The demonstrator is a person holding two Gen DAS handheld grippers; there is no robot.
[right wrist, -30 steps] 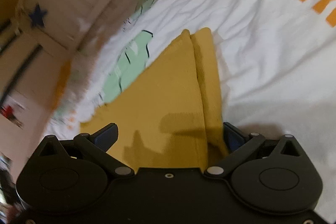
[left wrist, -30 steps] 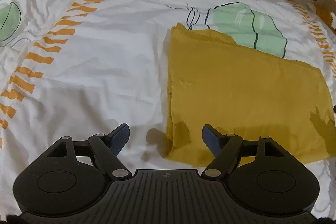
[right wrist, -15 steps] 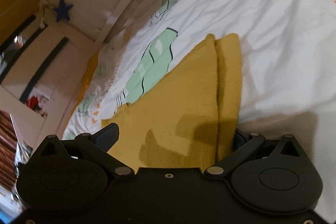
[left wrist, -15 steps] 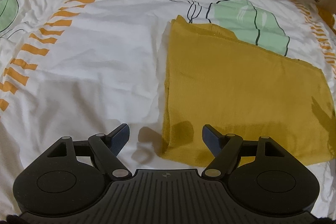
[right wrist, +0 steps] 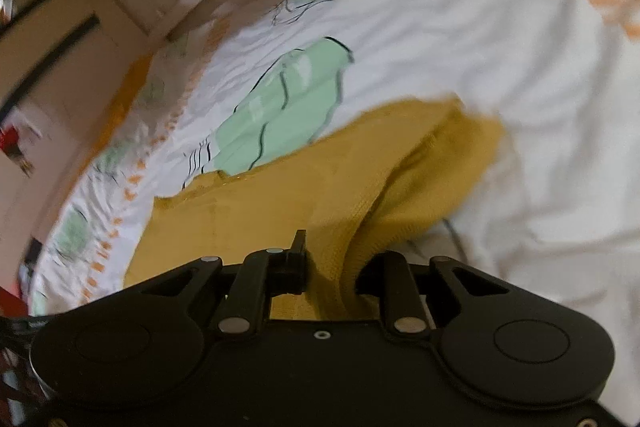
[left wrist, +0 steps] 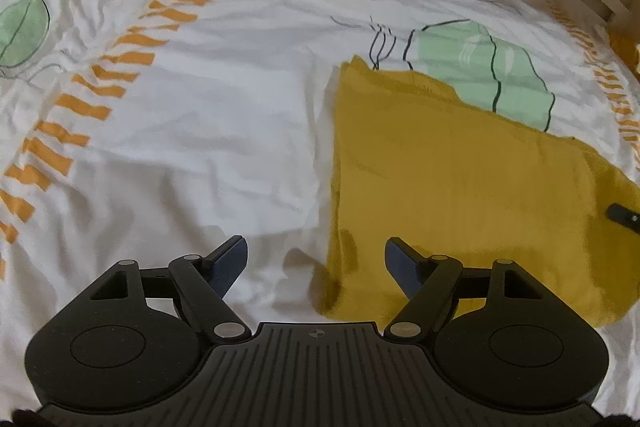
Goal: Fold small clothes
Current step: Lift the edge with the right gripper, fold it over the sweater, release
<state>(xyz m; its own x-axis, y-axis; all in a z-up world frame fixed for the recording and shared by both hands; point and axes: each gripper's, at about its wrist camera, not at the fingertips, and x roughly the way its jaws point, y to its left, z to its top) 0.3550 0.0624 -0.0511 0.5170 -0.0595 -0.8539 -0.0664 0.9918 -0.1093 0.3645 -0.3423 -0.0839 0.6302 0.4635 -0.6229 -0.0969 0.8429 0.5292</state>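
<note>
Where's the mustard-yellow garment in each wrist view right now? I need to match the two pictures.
Left wrist view: the yellow garment lies flat at centre right on the white bedsheet, its near left corner between the open fingers of the left hand-held gripper.
Right wrist view: the garment fills the lower centre, its edge bunched up in the right hand-held gripper, whose jaws have just closed on it.
Shared landmark: the green leaf print bordering the garment's far edge.

Right gripper just closed, fingers pinching yellow garment edge, lifted off white bedsheet.
</note>
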